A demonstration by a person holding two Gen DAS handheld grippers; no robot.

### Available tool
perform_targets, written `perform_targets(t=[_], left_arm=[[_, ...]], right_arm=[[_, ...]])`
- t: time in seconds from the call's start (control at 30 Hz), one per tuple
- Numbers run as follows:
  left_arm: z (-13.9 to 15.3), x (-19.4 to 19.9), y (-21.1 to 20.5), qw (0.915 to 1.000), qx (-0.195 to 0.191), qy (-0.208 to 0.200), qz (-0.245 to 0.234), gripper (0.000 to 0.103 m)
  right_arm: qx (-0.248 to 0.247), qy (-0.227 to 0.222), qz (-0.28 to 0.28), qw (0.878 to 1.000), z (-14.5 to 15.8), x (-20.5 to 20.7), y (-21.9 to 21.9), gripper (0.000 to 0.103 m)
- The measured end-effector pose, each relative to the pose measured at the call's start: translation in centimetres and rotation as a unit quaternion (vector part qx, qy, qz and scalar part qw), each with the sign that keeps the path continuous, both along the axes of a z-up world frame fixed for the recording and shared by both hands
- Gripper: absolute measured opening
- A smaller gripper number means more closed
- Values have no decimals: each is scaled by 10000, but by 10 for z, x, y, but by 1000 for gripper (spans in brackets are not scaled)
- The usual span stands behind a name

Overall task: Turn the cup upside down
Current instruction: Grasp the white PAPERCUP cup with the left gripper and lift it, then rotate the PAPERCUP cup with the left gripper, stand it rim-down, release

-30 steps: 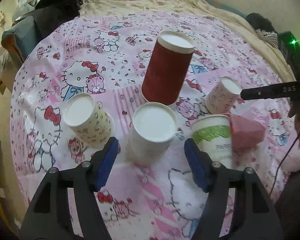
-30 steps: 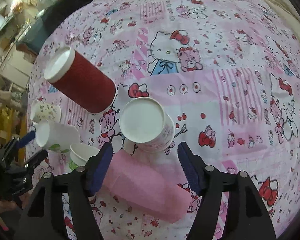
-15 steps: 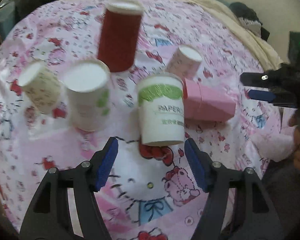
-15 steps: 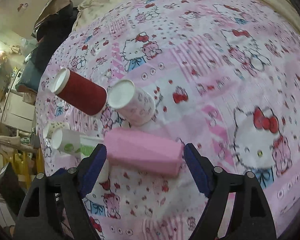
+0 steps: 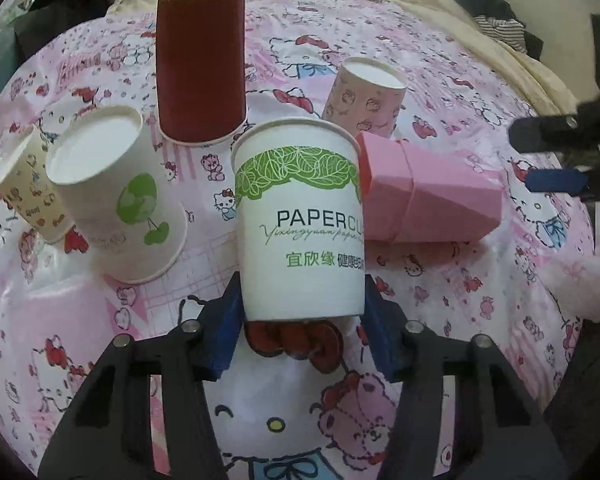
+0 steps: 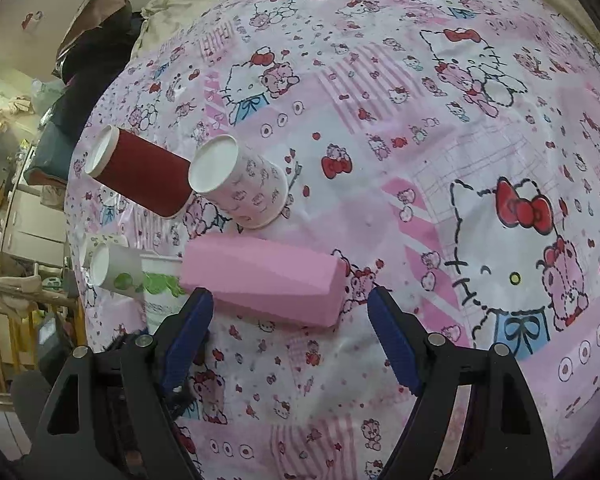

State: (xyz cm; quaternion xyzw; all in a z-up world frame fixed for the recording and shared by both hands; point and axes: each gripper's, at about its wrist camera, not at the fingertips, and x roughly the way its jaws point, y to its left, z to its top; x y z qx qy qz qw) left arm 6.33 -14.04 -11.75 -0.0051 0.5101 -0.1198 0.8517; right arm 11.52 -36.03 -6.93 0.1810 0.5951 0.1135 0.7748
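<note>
In the left wrist view, the left claw (image 5: 302,312) has swung from the cherry-print cup (image 5: 118,196) to bracket the upright green-leaf paper cup (image 5: 300,228) on the bed, apparently gripping it for flipping; in the right wrist view, the right claw (image 6: 288,334) has retreated, released, near the pink cup (image 6: 266,280).

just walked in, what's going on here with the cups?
A person holds a gripper in each hand over a bed covered by a Hello Kitty sheet. The left gripper straddles the base of the upright green-leaf paper cup, pads at its sides; a firm clamp cannot be confirmed. The right gripper hangs open near the pink cup lying on its side. Four other cups already stand upside down.
</note>
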Motion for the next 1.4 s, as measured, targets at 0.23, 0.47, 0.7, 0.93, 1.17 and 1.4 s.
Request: perform_targets(t=[0.23, 0.47, 0.7, 0.93, 1.17, 1.4], left_arm=[[35, -17, 17, 9992, -120, 298, -226, 50], [60, -56, 48, 9940, 397, 825, -601, 50], [62, -63, 107, 9685, 999, 2162, -732, 50], [53, -35, 131, 9252, 1775, 3122, -1227, 50], [20, 7, 141, 9014, 1724, 3815, -1108, 50], [43, 25, 123, 9257, 1673, 3136, -1293, 50]], right_arm=[[122, 16, -177, 9998, 1, 5, -7, 82], [154, -135, -135, 9997, 10, 6, -1, 82], [-18, -87, -79, 9999, 8, 1, 3, 82], [-154, -164, 38, 9997, 10, 3, 14, 82], [-218, -122, 31, 9997, 8, 4, 12, 82], [-163, -120, 43, 9998, 8, 6, 13, 82]])
